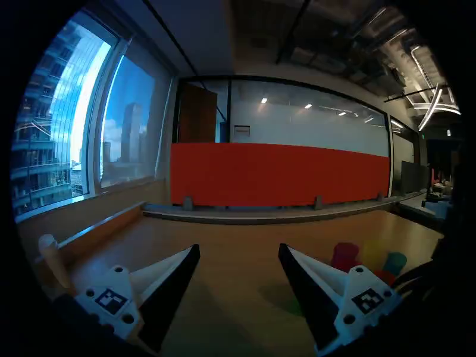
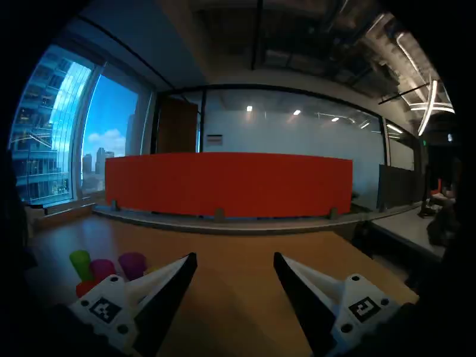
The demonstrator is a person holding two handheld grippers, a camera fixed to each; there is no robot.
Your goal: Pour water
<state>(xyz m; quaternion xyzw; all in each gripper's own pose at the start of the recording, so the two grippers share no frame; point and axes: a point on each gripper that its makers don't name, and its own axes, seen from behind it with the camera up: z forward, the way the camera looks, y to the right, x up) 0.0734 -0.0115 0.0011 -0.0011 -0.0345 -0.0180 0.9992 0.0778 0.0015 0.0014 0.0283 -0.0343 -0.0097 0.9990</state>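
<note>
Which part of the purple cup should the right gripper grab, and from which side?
Probably its round side wall, midway up. The purple cup seems to stand upright on the table, so the open right gripper could come level from the front, a finger each side. A pink cup crowds its left in the right gripper view.

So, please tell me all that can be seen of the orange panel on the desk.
The orange panel is a wide, flat board with a plain, matte-looking face and a straight top edge. It stands upright along the far side of the wooden desk, on a grey strip. Small grey clips hold its lower edge. A glass wall rises behind it, and a window is to its left. Nothing leans on it.
</note>
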